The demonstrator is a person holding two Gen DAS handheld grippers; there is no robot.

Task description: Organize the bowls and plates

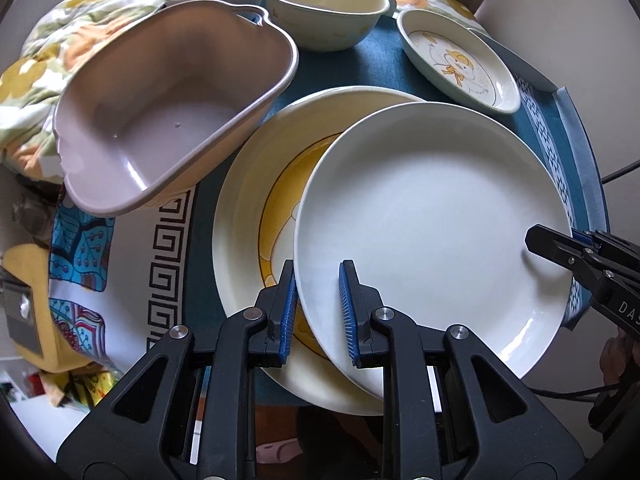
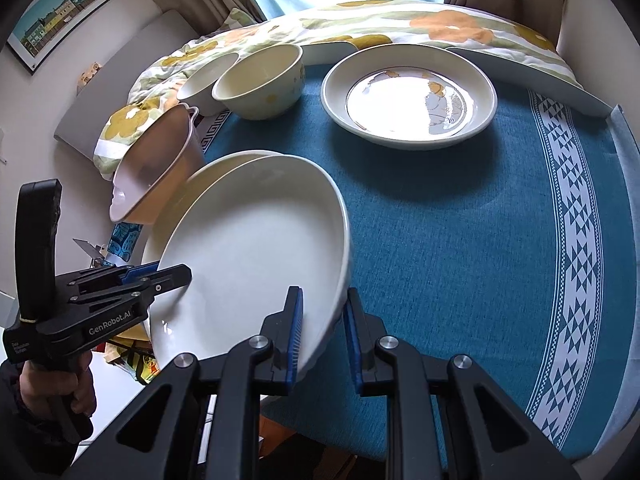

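Three plates (image 1: pixel 432 216), three bowls (image 1: pixel 324 12)

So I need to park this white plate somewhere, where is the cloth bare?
The widest bare patch of teal tablecloth lies between the white plate, the duck-print plate and the white patterned border. A smaller strip runs between the cream bowl and the duck-print plate. It is crowded on the side with the tilted pink basin and the yellow-centred plate.
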